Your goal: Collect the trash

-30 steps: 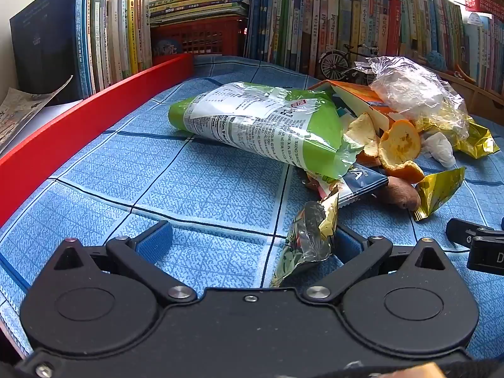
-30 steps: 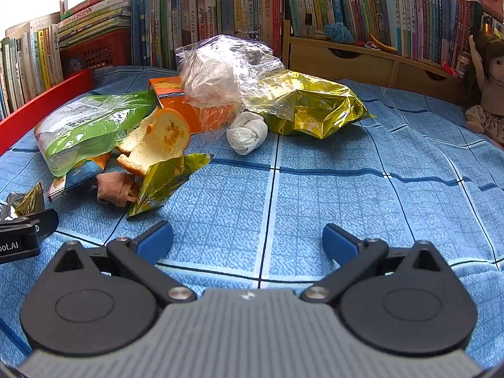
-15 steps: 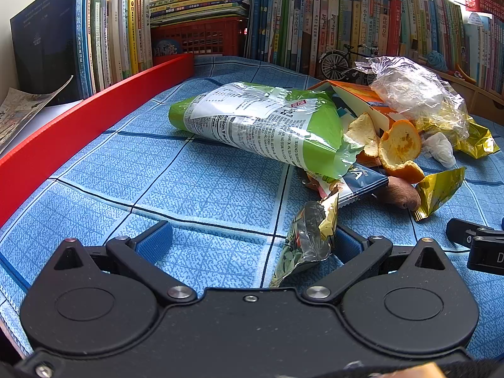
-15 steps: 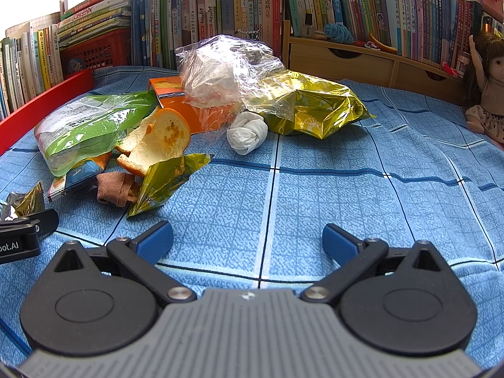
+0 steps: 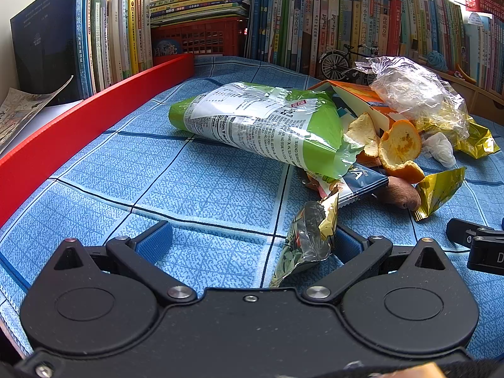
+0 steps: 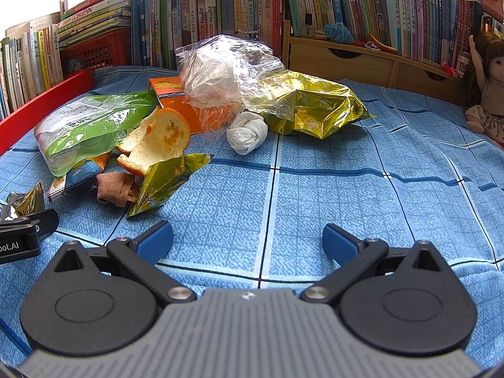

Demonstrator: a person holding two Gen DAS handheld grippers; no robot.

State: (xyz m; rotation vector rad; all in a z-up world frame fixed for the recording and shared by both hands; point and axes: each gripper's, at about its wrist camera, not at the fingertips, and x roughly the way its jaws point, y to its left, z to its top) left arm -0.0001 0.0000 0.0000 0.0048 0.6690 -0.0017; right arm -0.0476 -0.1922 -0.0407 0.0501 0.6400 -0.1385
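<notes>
My left gripper [image 5: 250, 236] is open and low over the blue checked cloth [image 5: 189, 182]. A crumpled silver-gold foil wrapper [image 5: 312, 236] lies between its fingers, leaning against the right one. Beyond it lies a trash pile: a green snack bag [image 5: 267, 126], orange peel [image 5: 400, 148], a blue wrapper [image 5: 359, 179], a brown scrap [image 5: 401, 192] and a gold wrapper scrap [image 5: 438, 192]. My right gripper [image 6: 249, 239] is open over bare cloth, with nothing between its fingers. Ahead of it are the orange peel [image 6: 157, 138], a white tissue wad [image 6: 247, 132], a clear plastic bag [image 6: 226, 75] and a gold bag [image 6: 315, 107].
A red wall [image 5: 78, 126] runs along the left side of the cloth. Rows of books [image 5: 315, 15] and a red crate [image 5: 201, 37] stand behind the pile. A wooden shelf [image 6: 346, 63] and a doll [image 6: 485, 78] are at the back right. Bare cloth [image 6: 362, 173] stretches to the right.
</notes>
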